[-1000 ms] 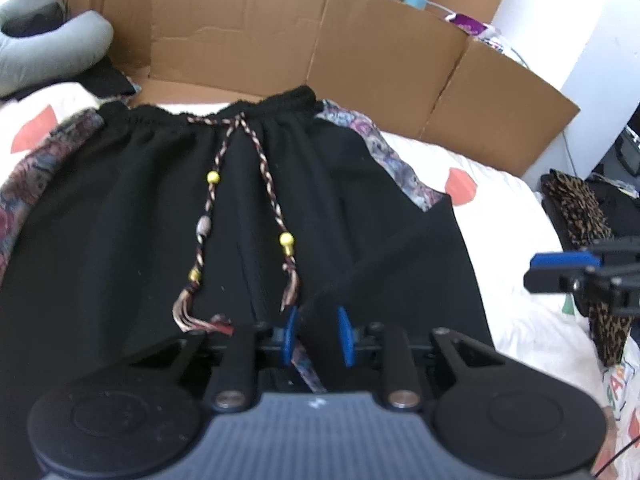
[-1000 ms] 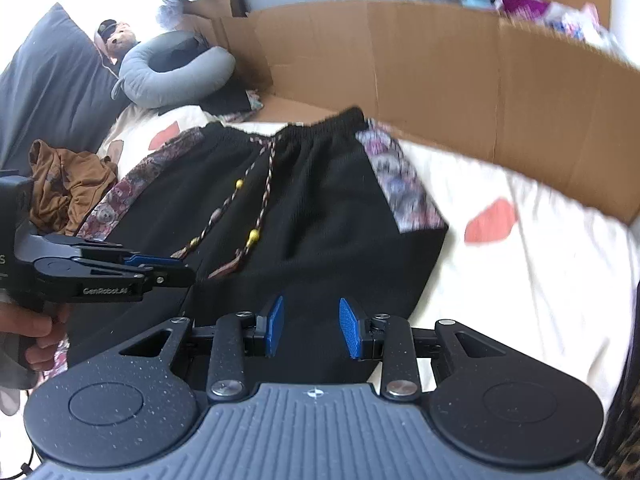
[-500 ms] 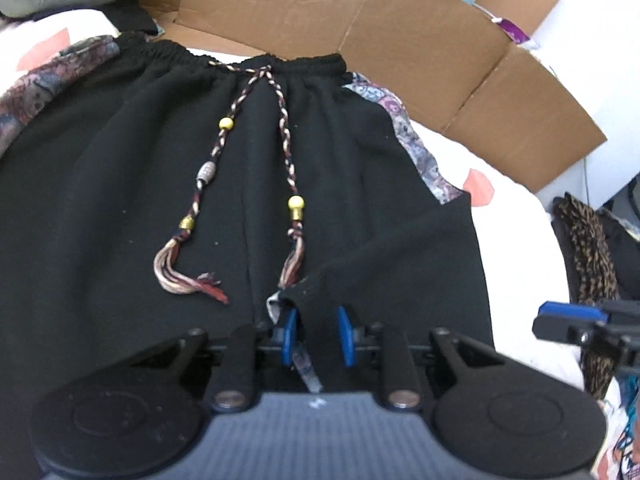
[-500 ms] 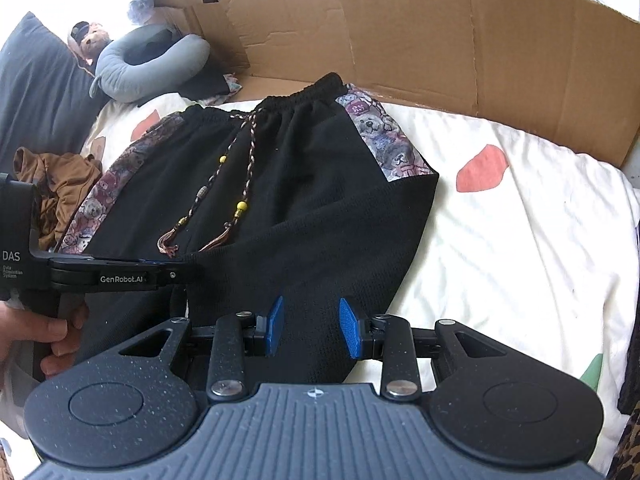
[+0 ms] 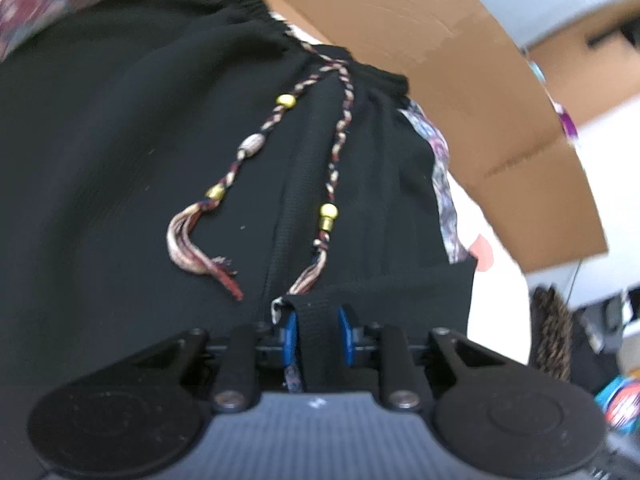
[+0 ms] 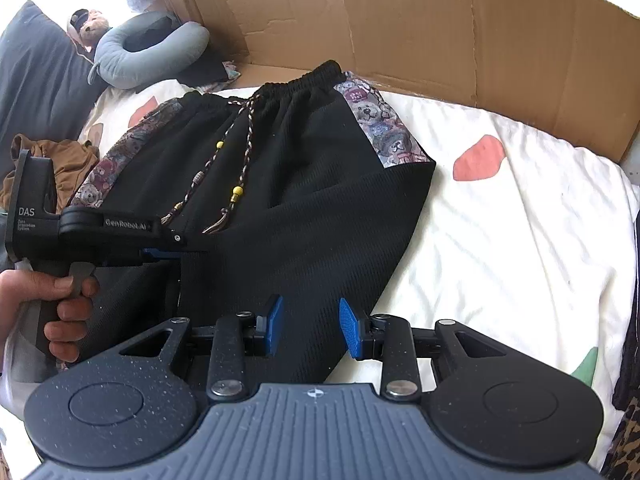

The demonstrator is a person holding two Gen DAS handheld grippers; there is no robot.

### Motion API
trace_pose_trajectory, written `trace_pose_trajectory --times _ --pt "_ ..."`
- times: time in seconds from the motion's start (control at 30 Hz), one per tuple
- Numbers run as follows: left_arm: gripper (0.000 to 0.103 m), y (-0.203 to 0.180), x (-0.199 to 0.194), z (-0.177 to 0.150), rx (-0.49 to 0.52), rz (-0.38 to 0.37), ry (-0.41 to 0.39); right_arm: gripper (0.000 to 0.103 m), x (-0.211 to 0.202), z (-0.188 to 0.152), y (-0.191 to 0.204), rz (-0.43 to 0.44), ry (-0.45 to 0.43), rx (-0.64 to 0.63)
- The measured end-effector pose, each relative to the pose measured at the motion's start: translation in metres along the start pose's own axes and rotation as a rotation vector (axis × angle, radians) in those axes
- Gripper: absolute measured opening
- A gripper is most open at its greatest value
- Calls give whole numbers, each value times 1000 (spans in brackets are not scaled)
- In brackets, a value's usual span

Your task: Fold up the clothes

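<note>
We take the black trousers (image 6: 304, 184) as our landmark; they lie spread flat on the white bedsheet (image 6: 520, 248), waistband toward the cardboard wall (image 6: 400, 20) at the back.

Farthest left of the trousers, we see a dark cushion (image 6: 36, 80) and, beside it, a grey neck pillow (image 6: 148, 52) with a small teddy bear (image 6: 86, 24) resting just beyond it. A brown garment (image 6: 68, 160) sits bunched just off the trousers' left side panel.

At the left lower edge of the trousers, a hand (image 6: 52, 308) holds the handle of the left gripper (image 5: 317, 334). In the left wrist view, a folded black hem of the trousers stands between its blue pads (image 5: 289, 336), which press on the cloth from both sides. We therefore read this tool as clamped on the trousers.

On the middle of the trousers lies a braided drawstring (image 5: 340, 120) with yellow beads and tasselled ends. The nearer tassel ends just beyond the gripped hem.

A patterned strip (image 6: 380, 128) with bear faces runs down the right side of the trousers from the waistband. A matching strip runs down the left side.

Over the lower right part of the trousers sits the right gripper (image 6: 311, 330). Its blue pads stand apart with only the flat cloth visible below them; we see nothing pinched, so this tool is unclamped and empty.

Right of the trousers, the bedsheet carries a red patch (image 6: 480, 158) and a green patch (image 6: 590, 368).
</note>
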State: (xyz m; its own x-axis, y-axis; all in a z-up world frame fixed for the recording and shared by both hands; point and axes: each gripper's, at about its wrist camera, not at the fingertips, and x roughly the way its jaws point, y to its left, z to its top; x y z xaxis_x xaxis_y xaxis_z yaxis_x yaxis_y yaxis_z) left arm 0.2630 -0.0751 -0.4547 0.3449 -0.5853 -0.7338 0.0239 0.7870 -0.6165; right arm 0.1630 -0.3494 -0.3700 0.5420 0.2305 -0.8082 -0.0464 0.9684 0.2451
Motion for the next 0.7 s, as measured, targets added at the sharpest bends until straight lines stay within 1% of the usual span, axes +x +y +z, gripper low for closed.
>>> trace_pose_trajectory --times 0.13,0.17,0.23,0.33,0.4,0.43,0.57,0.6,0.7 --pt "22 16 -5 2 -118 -39 -10 38 2 -1 3 8 4 -9" --pt "26 20 -5 3 -154 -54 -11 38 2 -1 4 10 4 -13" --pt "28 27 -5 3 -219 -82 -11 38 3 -1 5 12 4 -14" --pt "20 34 -3 4 -266 -87 -13 38 5 -1 5 12 8 -10" --pt "11 38 -1 4 -294 -80 -17 38 6 -1 5 13 11 -8" --pt "9 40 -1 3 -310 -76 -19 38 7 -1 5 14 13 -9" --pt "2 41 -4 2 -295 -61 -25 38 8 -2 6 15 15 -14" --pt "2 37 -6 1 -270 -58 -30 38 8 -2 6 15 14 -13" --pt "1 21 -17 1 -153 -57 -55 38 6 -1 4 16 5 -4"
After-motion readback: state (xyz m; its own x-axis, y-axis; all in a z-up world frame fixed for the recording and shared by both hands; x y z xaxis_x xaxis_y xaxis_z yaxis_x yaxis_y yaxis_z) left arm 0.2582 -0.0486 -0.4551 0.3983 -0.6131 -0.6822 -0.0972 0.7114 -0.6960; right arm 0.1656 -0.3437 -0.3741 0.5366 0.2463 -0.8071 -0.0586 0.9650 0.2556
